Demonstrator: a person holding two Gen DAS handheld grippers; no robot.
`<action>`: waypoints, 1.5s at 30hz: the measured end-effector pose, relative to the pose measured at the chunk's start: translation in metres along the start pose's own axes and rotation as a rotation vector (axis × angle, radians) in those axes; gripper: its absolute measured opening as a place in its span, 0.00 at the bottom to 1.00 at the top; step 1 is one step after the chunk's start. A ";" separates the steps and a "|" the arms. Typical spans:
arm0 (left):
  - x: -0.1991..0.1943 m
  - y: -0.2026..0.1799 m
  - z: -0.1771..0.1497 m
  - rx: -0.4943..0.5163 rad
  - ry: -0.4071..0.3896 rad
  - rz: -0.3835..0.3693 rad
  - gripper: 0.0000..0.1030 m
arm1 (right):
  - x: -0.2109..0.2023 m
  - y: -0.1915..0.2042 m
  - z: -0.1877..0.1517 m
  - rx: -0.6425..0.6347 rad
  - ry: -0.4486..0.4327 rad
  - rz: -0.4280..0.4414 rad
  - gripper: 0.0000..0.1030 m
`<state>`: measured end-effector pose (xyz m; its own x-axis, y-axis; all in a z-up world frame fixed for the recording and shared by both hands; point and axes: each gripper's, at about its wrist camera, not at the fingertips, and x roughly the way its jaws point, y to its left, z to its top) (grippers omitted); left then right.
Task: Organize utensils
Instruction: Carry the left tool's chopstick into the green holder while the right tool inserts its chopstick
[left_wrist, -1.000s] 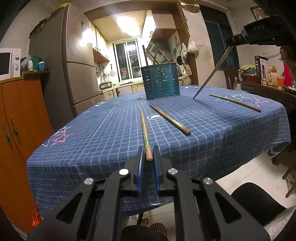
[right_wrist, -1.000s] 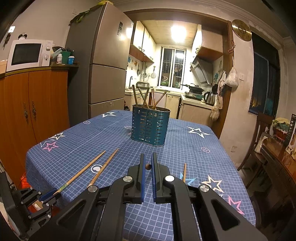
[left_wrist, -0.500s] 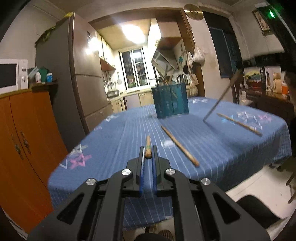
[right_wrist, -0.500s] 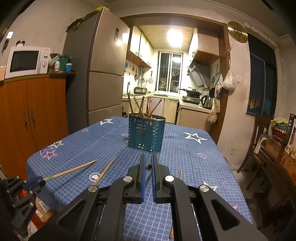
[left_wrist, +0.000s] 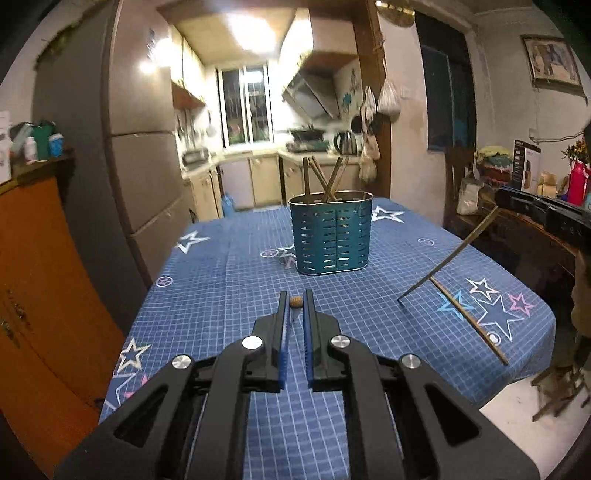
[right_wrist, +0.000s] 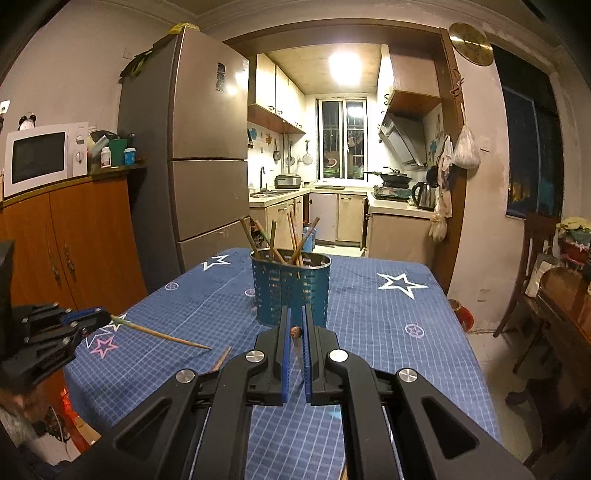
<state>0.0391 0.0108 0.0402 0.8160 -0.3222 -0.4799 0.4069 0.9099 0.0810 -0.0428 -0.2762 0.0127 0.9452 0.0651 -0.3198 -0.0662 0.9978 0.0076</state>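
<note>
Left wrist view: the left gripper (left_wrist: 295, 306) is clamped on a wooden chopstick (left_wrist: 296, 302), seen end-on as a small round brown butt between the two blue-lined fingers (left_wrist: 282, 332). It hangs above the near middle of the table (left_wrist: 207, 295), which carries a blue checked cloth with stars. The teal slotted utensil holder (left_wrist: 330, 232) stands upright toward the far edge of the table, with several chopsticks (left_wrist: 325, 179) leaning in it. At the right edge of the table the right gripper (left_wrist: 496, 203) comes in from the side, pinching a second chopstick (left_wrist: 448, 254) that slants down, its tip just above or on the cloth; cannot tell which. A loose chopstick (left_wrist: 469, 321) lies flat on the cloth near the right edge, running toward the near right corner.

Right wrist view: the right gripper (right_wrist: 295, 332) is closed on its chopstick (right_wrist: 295, 345), butt end showing between the blue pads (right_wrist: 285, 354). The utensil holder (right_wrist: 291, 290) stands straight ahead, mid-table, chopsticks (right_wrist: 275, 242) fanned out of its top. At the left edge of the table the left gripper (right_wrist: 105, 317) holds its chopstick (right_wrist: 162, 335) pointing inward over the cloth, tilted slightly down. Another chopstick end (right_wrist: 221, 358) lies on the cloth just beside the near fingers.
</note>
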 end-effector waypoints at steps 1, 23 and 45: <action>0.005 0.003 0.005 -0.007 0.009 -0.001 0.05 | 0.003 -0.001 0.004 0.000 0.001 0.003 0.06; 0.048 0.033 0.095 -0.073 0.123 -0.090 0.05 | 0.033 -0.008 0.073 -0.023 0.022 0.042 0.06; 0.075 0.034 0.261 -0.043 -0.122 -0.092 0.05 | 0.063 -0.024 0.231 -0.021 -0.099 -0.006 0.06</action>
<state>0.2210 -0.0510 0.2353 0.8209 -0.4314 -0.3741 0.4661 0.8847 0.0025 0.0922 -0.2928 0.2109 0.9725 0.0609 -0.2247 -0.0658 0.9977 -0.0143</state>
